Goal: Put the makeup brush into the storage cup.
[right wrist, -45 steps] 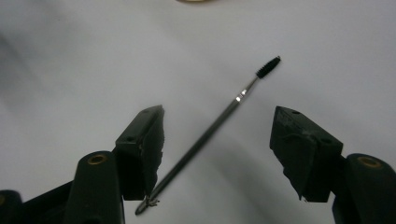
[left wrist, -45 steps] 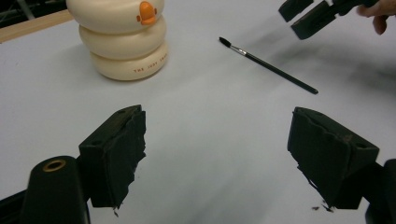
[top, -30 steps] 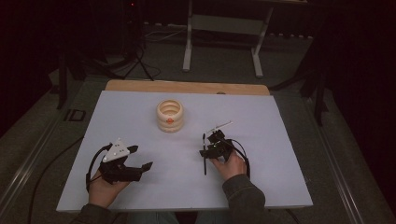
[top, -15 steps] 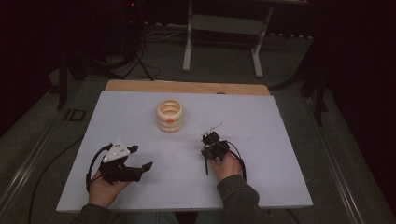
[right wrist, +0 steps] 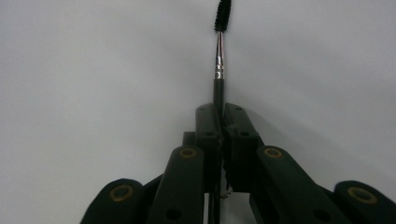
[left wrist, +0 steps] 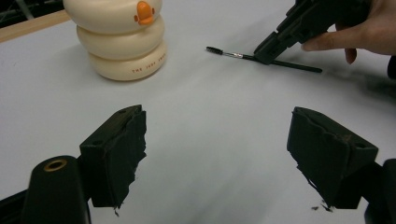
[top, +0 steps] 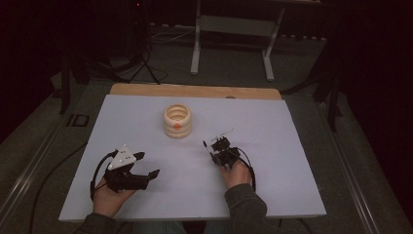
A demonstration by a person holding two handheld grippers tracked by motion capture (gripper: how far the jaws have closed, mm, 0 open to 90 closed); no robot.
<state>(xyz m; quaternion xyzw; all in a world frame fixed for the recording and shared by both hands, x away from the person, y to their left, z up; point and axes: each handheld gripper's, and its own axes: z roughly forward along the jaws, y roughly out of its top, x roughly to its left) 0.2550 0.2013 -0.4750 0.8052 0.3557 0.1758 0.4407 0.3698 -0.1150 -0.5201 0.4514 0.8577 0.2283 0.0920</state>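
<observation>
A white counter point(top: 292, 146) is filling the middle of the high view. Above its centre a cream ringed container point(top: 177, 120) with an orange mark is standing upright. At lower left the left tongs point(top: 146, 165) are resting spread wide, holding nothing. Right of centre the right tongs point(top: 213, 145) are clamping a thin black spoolie brush point(right wrist: 219, 46) by its handle, bristles pointing away.

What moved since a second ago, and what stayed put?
The right gripper, shut on the little brush, slid back toward the person and a bit to their right, taking the brush with it. Nothing was picked up or let go. The left gripper stayed open in the same spot, and the cream ringed pot with the orange mark did not move.
</observation>
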